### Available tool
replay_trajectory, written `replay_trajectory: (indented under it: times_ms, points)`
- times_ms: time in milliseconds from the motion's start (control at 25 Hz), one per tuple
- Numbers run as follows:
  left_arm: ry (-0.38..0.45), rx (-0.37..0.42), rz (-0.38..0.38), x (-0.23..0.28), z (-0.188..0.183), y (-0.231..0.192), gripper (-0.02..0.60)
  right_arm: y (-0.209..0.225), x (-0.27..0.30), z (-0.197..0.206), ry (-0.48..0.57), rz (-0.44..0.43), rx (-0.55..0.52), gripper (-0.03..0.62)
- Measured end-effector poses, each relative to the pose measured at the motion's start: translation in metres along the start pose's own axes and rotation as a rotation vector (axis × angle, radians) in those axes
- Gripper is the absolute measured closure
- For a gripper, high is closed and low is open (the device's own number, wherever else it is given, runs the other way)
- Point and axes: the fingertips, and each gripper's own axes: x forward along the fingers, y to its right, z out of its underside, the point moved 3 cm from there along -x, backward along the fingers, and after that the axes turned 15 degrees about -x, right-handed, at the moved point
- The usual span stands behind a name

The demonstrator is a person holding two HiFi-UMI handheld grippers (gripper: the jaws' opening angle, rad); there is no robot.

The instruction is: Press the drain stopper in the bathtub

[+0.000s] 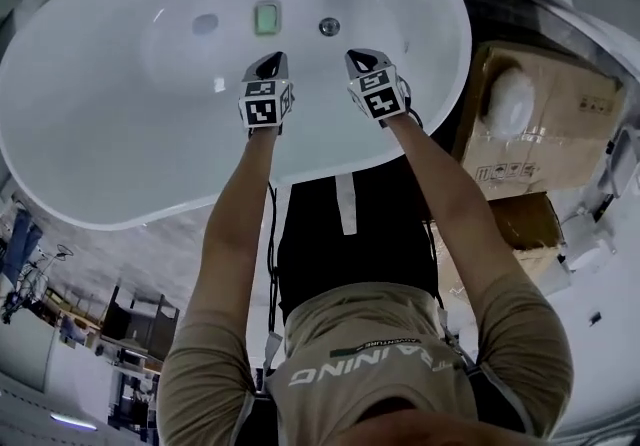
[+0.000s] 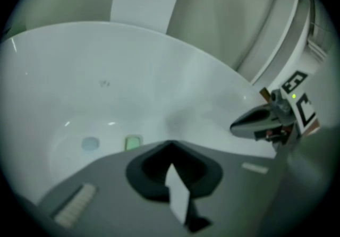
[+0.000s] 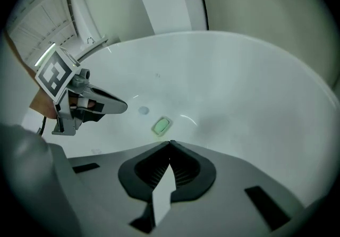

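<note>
Well, bathtub (image 1: 45,169): white and oval, its pale floor lay open below both grippers.
Drain stopper (image 1: 329,26): small, round and shiny, it sat on the bathtub floor near the middle, toward the far edge, clear of both grippers.
Green block (image 1: 266,17): a rounded rectangle, it lay flat on the floor just left of the drain stopper.
Grey disc (image 1: 205,24): a dull round patch on the floor, further left again and nearer the left edge.
Left gripper (image 1: 269,61): held over the near part of the floor, it pointed toward the green block. Its jaws were pressed together at the tip and gripped nothing.
Right gripper (image 1: 359,57): level with the left gripper and apart from it, its tip lay nearest the drain stopper with a gap between. Its jaws met at the tip and were empty as well.
Marker cubes (image 1: 262,104): one sat at the back of each gripper, and the square patterns faced up.
Arms (image 1: 235,224): both forearms reached in over the near rim.
Cardboard boxes (image 1: 560,104): brown and stacked, they stood outside the bathtub beside its right edge.
</note>
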Motion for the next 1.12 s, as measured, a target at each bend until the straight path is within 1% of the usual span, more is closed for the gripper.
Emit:
replay_trajectory:
  times_ms: [80, 200, 240, 280, 400, 520, 560, 640, 720, 840, 920, 960, 1120]
  points:
    - [-0.026, -0.002, 0.003, 0.024, 0.010, -0.008, 0.578, 0.005, 0.028, 0.010, -0.034, -0.017, 0.003, 0.585]
    - [-0.053, 0.083, 0.009, 0.058, 0.021, -0.010, 0.580, 0.018, 0.064, 0.023, -0.076, -0.007, -0.032, 0.585]
    - [-0.058, 0.092, 0.014, 0.067, 0.025, -0.012, 0.580, 0.020, 0.075, 0.026, -0.086, -0.002, -0.041, 0.585]
    - [-0.062, 0.081, 0.016, 0.076, 0.030, -0.016, 0.580, 0.020, 0.087, 0.030, -0.093, -0.001, -0.052, 0.585]
    - [-0.078, 0.012, 0.008, 0.108, 0.044, -0.032, 0.580, 0.020, 0.129, 0.049, -0.124, -0.020, -0.062, 0.586]
    - [-0.100, -0.021, 0.018, 0.137, 0.046, -0.030, 0.580, 0.033, 0.159, 0.065, -0.152, -0.022, -0.049, 0.585]
    - [-0.103, -0.022, 0.023, 0.147, 0.044, -0.030, 0.580, 0.039, 0.169, 0.067, -0.154, -0.022, -0.055, 0.585]
    - [-0.115, 0.012, 0.025, 0.166, 0.041, -0.033, 0.580, 0.046, 0.193, 0.069, -0.152, -0.024, -0.070, 0.585]
    - [-0.146, 0.043, 0.024, 0.180, 0.049, -0.039, 0.580, 0.046, 0.214, 0.078, -0.161, -0.030, -0.071, 0.585]
    - [-0.176, 0.049, 0.025, 0.199, 0.059, -0.049, 0.579, 0.047, 0.240, 0.090, -0.174, -0.039, -0.066, 0.585]
    - [-0.196, 0.089, 0.028, 0.211, 0.065, -0.052, 0.579, 0.049, 0.254, 0.095, -0.180, -0.046, -0.082, 0.585]
    - [-0.205, 0.097, 0.031, 0.214, 0.068, -0.053, 0.580, 0.049, 0.259, 0.097, -0.184, -0.049, -0.090, 0.585]
    - [-0.208, 0.054, 0.038, 0.225, 0.079, -0.057, 0.579, 0.051, 0.275, 0.102, -0.196, -0.054, -0.094, 0.586]
